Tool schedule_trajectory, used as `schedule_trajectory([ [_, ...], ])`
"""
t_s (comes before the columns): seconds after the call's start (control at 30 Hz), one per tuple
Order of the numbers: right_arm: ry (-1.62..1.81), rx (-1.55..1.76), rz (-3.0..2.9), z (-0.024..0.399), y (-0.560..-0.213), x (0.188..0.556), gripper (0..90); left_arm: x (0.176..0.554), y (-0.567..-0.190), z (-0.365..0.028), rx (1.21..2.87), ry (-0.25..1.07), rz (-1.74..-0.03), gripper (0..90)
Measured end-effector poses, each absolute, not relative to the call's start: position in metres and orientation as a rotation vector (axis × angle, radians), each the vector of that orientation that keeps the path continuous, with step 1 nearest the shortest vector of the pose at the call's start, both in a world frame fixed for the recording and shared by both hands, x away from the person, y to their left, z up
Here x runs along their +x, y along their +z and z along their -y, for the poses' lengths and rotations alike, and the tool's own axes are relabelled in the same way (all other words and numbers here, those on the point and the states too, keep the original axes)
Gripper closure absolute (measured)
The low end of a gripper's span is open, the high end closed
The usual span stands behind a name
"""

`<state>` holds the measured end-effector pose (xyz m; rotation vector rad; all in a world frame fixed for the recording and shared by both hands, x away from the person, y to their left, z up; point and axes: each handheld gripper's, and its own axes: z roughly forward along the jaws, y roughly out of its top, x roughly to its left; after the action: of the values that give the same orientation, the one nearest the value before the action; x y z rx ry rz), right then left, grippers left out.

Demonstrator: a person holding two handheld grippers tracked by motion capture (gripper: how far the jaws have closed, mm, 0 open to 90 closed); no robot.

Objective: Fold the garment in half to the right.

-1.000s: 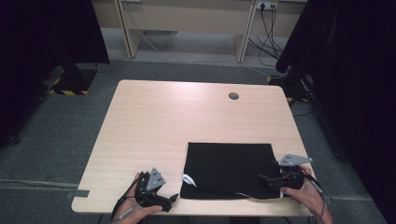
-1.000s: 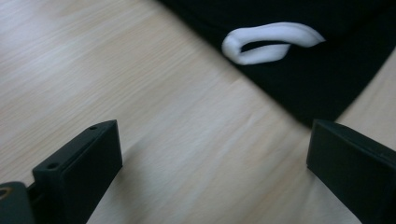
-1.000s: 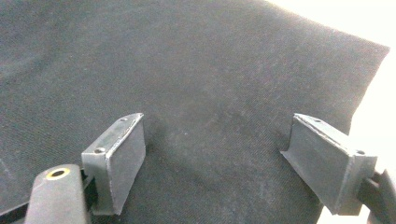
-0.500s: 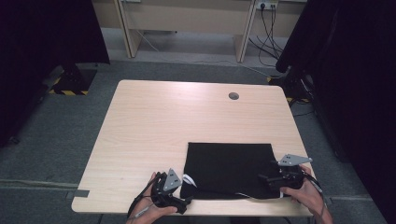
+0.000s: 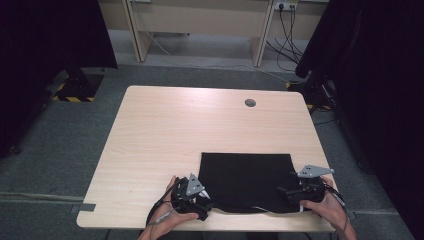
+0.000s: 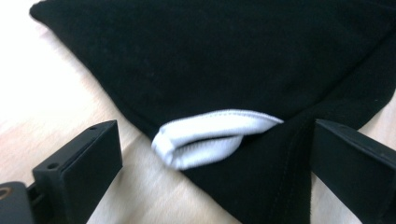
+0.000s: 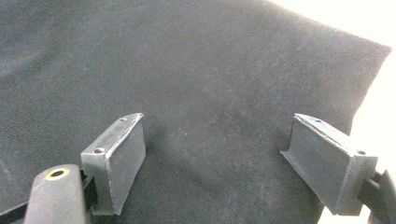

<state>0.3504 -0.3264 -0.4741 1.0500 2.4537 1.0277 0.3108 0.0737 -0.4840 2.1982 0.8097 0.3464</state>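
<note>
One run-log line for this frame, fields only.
scene: folded black cloth on wooden table | left gripper: jaws open around white hem fold | right gripper: jaws open over cloth

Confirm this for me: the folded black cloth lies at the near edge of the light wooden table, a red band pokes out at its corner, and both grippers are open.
Not quite: the band poking out of the folded black cloth is white, not red, as the left gripper view shows. The rest stands: the cloth lies at the near edge of the light wooden table, and the left gripper and right gripper are both open.
</note>
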Motion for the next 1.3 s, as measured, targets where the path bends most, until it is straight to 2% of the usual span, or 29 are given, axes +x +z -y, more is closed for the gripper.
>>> schedule_trajectory([
  [0.1, 1.031, 1.049, -2.455, 0.327, -0.474, 0.351, 20.2, 0.312, -0.483, -0.073, 2.178, 0.330, -0.781, 13.3],
  [0.3, 1.029, 1.049, -2.455, 0.327, -0.474, 0.351, 20.2, 0.311, -0.482, -0.074, 2.146, 0.330, -0.748, 51.8],
  [0.4, 1.032, 1.049, -2.452, 0.327, -0.474, 0.351, 20.2, 0.311, -0.482, -0.073, 2.144, 0.325, -0.736, 62.3],
  [0.57, 1.028, 1.052, -2.453, 0.327, -0.474, 0.350, 20.3, 0.311, -0.482, -0.072, 2.141, 0.316, -0.738, 66.5],
  [1.3, 0.952, 1.099, -2.475, 0.340, -0.468, 0.340, 21.0, 0.306, -0.482, -0.061, 2.143, 0.296, -0.718, 66.7],
])
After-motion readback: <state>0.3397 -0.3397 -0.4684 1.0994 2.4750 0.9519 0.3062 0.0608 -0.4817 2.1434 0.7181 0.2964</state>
